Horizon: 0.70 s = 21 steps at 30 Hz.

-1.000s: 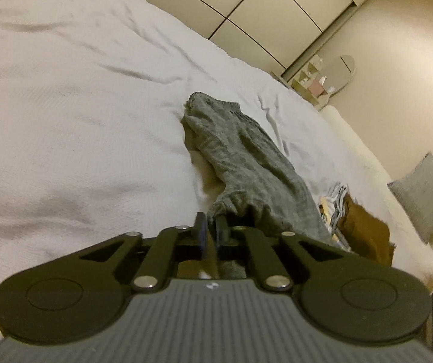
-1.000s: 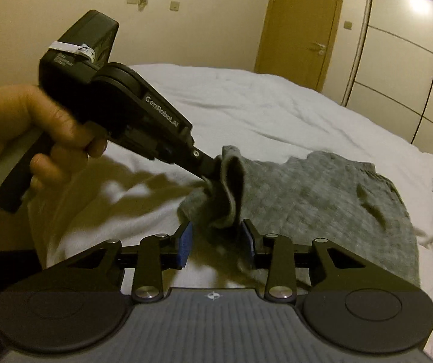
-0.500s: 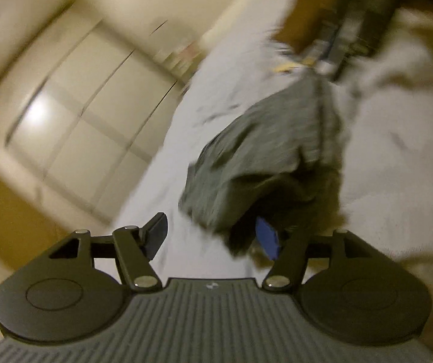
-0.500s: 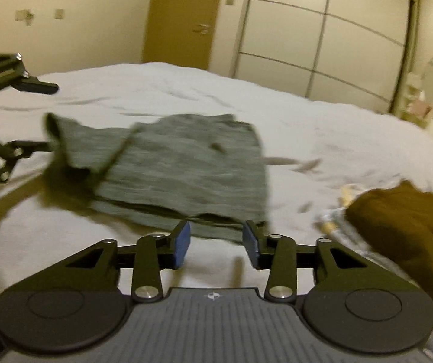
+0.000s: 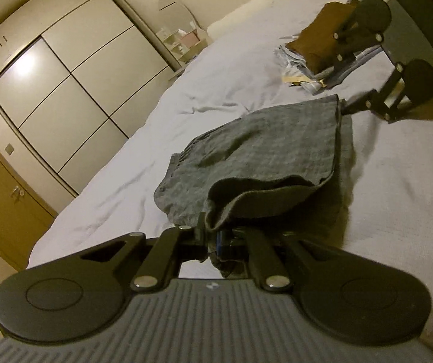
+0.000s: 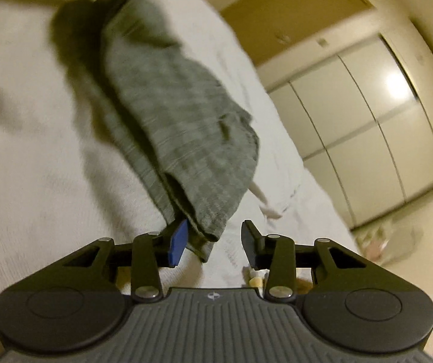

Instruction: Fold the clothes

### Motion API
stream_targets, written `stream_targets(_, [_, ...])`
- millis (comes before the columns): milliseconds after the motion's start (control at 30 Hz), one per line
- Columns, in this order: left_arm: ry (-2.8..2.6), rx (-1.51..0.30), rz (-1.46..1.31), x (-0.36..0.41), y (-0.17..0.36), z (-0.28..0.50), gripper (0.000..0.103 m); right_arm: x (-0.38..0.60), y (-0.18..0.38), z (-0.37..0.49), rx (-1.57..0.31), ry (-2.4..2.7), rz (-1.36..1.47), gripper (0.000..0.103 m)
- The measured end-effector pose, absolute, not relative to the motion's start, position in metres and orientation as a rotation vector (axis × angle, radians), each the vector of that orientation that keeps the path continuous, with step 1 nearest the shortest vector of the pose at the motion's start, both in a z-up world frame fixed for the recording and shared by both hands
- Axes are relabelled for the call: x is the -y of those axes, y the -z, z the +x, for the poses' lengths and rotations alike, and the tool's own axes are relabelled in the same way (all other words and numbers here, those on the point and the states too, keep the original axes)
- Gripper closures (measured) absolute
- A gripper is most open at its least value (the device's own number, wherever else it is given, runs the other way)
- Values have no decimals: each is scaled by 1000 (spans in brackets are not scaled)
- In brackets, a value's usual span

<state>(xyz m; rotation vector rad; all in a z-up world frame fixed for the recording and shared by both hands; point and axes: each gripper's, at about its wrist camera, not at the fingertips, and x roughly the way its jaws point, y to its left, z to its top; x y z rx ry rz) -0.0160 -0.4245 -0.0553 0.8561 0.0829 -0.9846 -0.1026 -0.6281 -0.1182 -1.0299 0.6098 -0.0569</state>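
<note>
Left wrist view: left gripper [image 5: 213, 236] pinches a corner of the grey knitted garment [image 5: 264, 154] lying on the white bedspread [image 5: 397, 181]; right gripper [image 6: 213, 242] is spread (cloth edge between fingers).

left gripper [image 5: 211, 237]: jaws clamped | right gripper [image 6: 213, 242]: jaws spread

a white bed [image 5: 246, 69] fills the room. cream sliding wardrobe doors [image 5: 65, 84] line the far wall, a brown wooden door [image 5: 1, 193] beside them, small shelves [image 5: 183, 44] by an oval mirror [image 5: 175, 10].
</note>
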Motion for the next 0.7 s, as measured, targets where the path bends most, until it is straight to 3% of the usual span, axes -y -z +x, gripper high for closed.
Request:
stream_targets(167, [981,-111,825,428,52,-12,99,627,128,-97,-591,31,-1143,66])
stream_targets(233, [981,-112,826,427,53,-13,99,627,134,-95,-591,8,-1167,75])
stream_targets(300, [981,-112,827,426,55,-15,99,627,139,-92,-596,-8,-1182,103])
stream_targets(533, [964,-10,779,415,45,-30,100,641,117,-97,-522,149,-1109,103])
stream_targets(700, [993,-57,1028,430,88,-40,100,654,142,-88,-627,124,-1111,103])
